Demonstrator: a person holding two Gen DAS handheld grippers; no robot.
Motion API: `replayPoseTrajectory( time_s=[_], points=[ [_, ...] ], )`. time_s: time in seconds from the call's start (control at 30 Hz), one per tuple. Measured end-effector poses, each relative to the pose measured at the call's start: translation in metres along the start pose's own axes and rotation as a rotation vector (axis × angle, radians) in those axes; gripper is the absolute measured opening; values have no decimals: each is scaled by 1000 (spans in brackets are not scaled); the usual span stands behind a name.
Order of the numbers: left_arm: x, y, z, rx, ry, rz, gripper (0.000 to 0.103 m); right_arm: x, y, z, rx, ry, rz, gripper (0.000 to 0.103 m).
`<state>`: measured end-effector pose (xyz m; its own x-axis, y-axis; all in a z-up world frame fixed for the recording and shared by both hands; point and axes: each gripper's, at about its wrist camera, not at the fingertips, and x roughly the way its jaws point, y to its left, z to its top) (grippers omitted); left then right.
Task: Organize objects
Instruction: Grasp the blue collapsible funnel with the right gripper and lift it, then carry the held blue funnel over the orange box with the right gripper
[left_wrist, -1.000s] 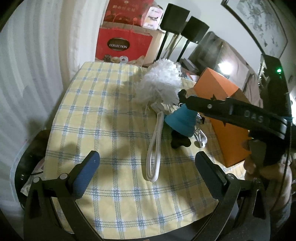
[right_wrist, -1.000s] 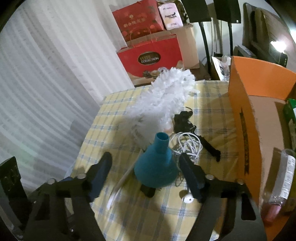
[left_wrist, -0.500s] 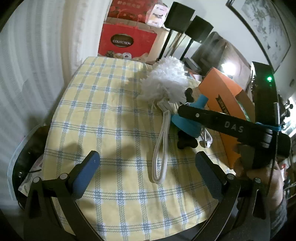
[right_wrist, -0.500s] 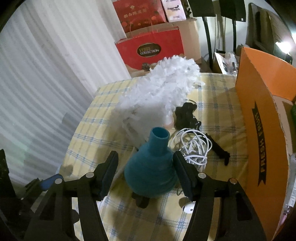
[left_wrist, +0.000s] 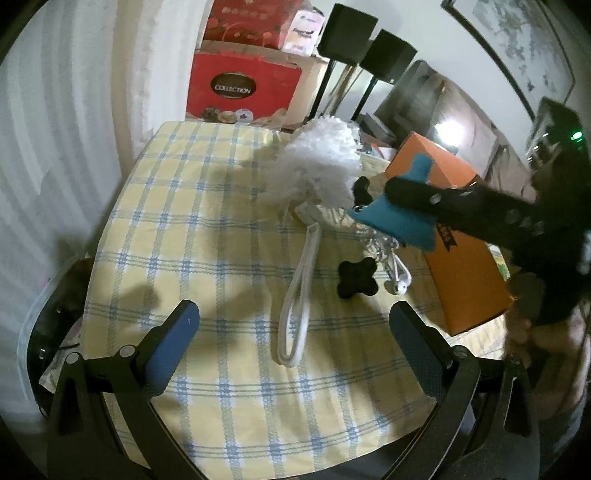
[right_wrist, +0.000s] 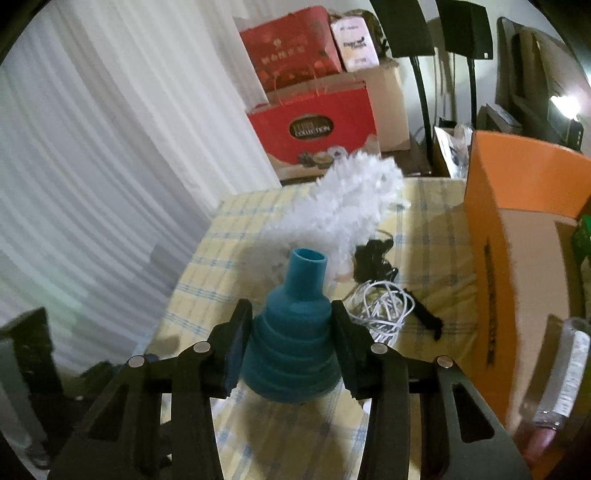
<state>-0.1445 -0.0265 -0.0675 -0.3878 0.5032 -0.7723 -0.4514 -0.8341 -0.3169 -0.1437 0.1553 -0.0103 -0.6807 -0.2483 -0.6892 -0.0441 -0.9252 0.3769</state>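
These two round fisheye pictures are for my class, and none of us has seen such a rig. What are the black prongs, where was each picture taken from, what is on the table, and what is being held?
No robot here: a person holds a hand-held two-finger gripper in each hand, and each carries a camera looking along its fingers.

Left wrist view: the left gripper hangs over the yellow checked tablecloth, jaws wide apart and empty. The right gripper reaches in from the right.

Right wrist view: the right gripper has a teal collapsible funnel between its jaws, which are closing on it; it appears lifted off the cloth.

On the table: a white fluffy duster with a loop handle, a tangle of white earphone cable, a small black lobed piece, another black item too dark to name, and an orange cardboard box.
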Motion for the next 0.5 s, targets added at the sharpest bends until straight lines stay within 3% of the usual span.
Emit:
replayPoseTrajectory(
  time_s=[0.5],
  points=[
    [21,-52,9,104,19,-46,101,-81,-11,4,33,-67,55,44]
  ],
)
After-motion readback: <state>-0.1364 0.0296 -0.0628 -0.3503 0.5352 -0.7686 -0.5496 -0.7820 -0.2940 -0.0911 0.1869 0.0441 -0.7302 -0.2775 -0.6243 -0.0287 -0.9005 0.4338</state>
